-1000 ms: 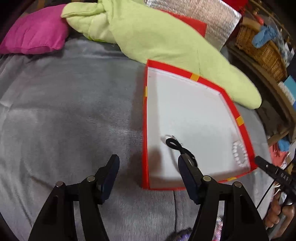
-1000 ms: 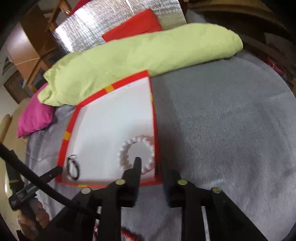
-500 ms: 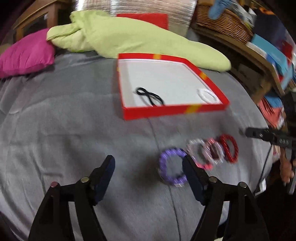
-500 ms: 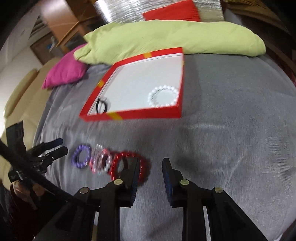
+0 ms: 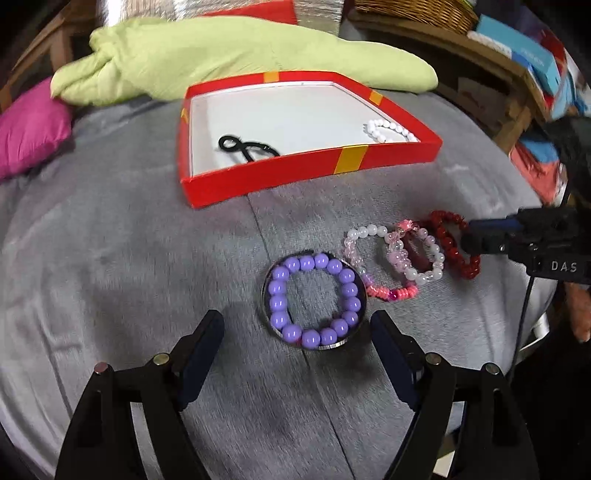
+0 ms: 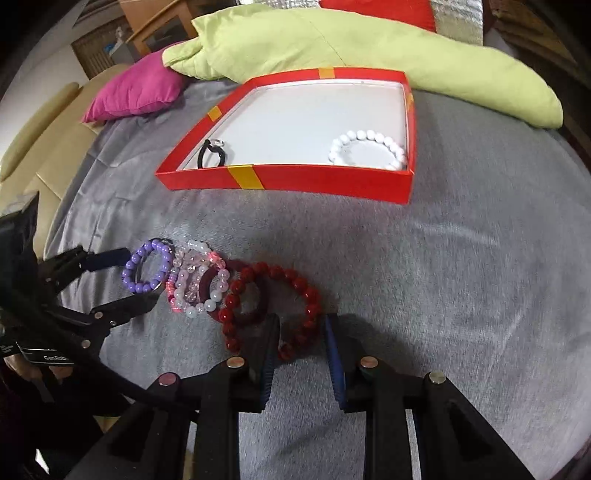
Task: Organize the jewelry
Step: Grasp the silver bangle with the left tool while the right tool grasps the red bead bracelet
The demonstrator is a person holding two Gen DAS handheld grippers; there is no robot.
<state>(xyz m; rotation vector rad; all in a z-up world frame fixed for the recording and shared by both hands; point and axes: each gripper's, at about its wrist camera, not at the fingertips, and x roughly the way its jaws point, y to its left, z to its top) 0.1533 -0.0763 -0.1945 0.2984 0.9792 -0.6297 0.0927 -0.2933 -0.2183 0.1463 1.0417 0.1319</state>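
Observation:
A purple bead bracelet (image 5: pixel 314 301) inside a metal bangle lies on the grey cover. My left gripper (image 5: pixel 297 347) hangs just over its near side. The jaws are opening, and the pads flank the bracelet without touching it. To its right lie overlapping pink and clear bead bracelets (image 5: pixel 391 258), then a red bead bracelet (image 6: pixel 269 306). My right gripper (image 6: pixel 301 328) is narrowly open over the red bracelet's near edge, a few beads between its fingers. Farther back stands a red box (image 5: pixel 314 170) with a black cord (image 5: pixel 247 146) and a white bead bracelet (image 5: pixel 388 131) in it.
A green pillow (image 5: pixel 240 51) lies behind the box, with a magenta cushion (image 5: pixel 26 129) at the far left. A wicker basket (image 5: pixel 406 11) and shelves with boxes stand at the back right. A beige sofa (image 6: pixel 37 147) borders the grey cover (image 5: pixel 110 258) on the left.
Both grippers have drawn back from the box to the row of bracelets on the cover. The left jaws have spread wider. The right jaws keep the same narrow gap.

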